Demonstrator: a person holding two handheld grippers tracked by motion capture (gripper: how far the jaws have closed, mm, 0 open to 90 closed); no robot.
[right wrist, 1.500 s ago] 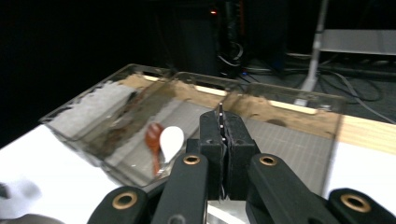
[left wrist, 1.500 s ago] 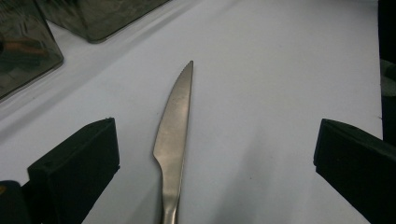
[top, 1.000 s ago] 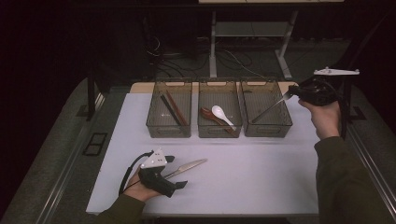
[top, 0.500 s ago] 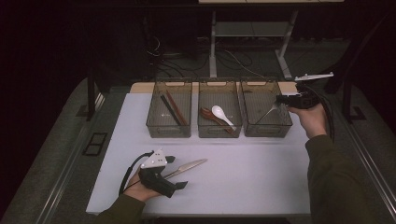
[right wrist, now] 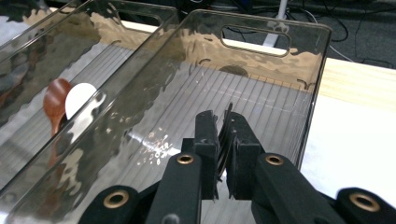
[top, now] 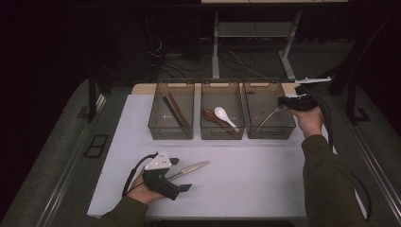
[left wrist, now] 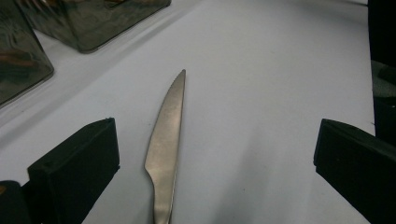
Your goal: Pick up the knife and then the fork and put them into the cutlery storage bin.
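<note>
Right gripper (top: 283,101) over right bin (top: 288,128), jaws just eased apart a little, fork (top: 270,116) between the pads, slanting down into that bin; likely a sort-by-type drop. Knife (left wrist: 167,140) flat on table, near side of bins, between left gripper (top: 182,176) jaws, wide open, touching nothing; probably staged for next pick.

Three bins (top: 221,124) are sitting side by side, blocking the upper middle of the high view. White tabletop (top: 265,175) is lying open across lower centre and right. Knife (top: 189,169) is occupying lower left, lying between the left gripper's (top: 176,176) wide jaws.
</note>
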